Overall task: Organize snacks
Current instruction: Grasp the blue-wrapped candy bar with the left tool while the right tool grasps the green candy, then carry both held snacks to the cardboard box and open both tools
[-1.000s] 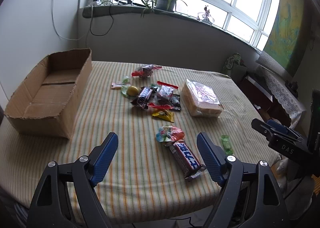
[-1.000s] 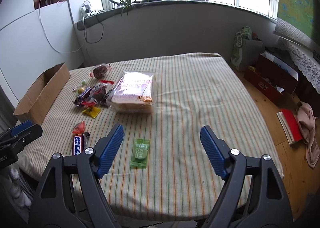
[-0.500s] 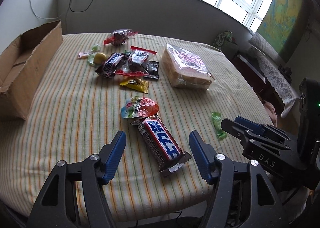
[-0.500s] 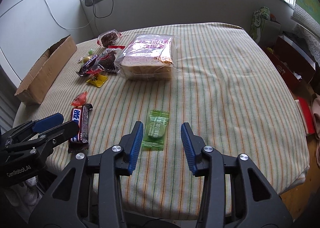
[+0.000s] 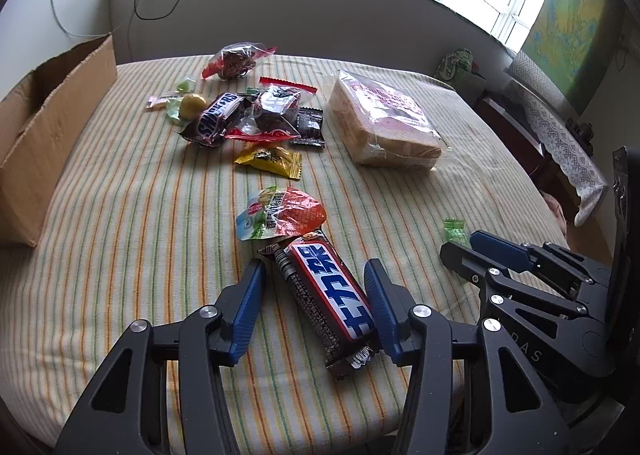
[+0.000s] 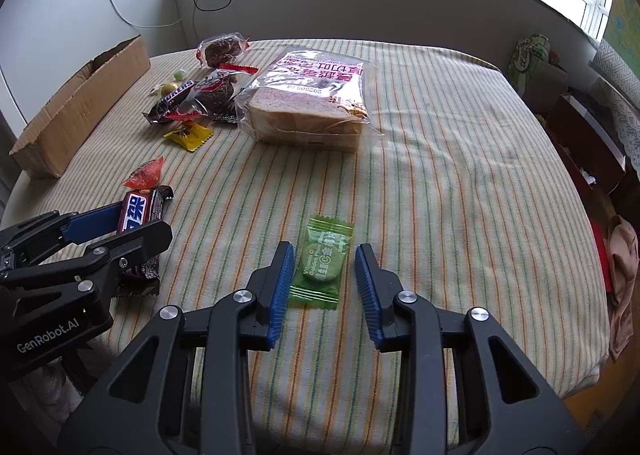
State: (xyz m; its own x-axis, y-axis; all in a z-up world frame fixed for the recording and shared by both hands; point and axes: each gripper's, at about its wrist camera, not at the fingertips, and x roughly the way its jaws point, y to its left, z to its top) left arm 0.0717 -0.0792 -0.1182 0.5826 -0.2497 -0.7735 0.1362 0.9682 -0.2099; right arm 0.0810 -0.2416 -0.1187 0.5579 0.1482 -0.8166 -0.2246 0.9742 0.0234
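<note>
My left gripper [image 5: 314, 287] is open, its jaws low on either side of a red and blue chocolate bar [image 5: 332, 287] on the striped tablecloth; the bar also shows in the right wrist view [image 6: 138, 211]. My right gripper [image 6: 323, 269] is open around a green wrapped candy [image 6: 322, 261] near the front edge. The candy's tip shows in the left wrist view [image 5: 454, 229]. A cardboard box [image 5: 48, 127] stands open at the left. A pile of small snacks [image 5: 248, 115] and a bag of sliced bread [image 5: 382, 121] lie farther back.
An orange and green snack pouch [image 5: 280, 215] touches the chocolate bar's far end. A yellow candy [image 5: 270, 159] lies behind it. The table's front edge [image 5: 280, 415] is close below both grippers. Furniture and boxes [image 6: 580, 123] stand to the right of the table.
Both grippers have moved forward and down. The left now straddles the chocolate bar and has narrowed. The right now straddles the green candy.
</note>
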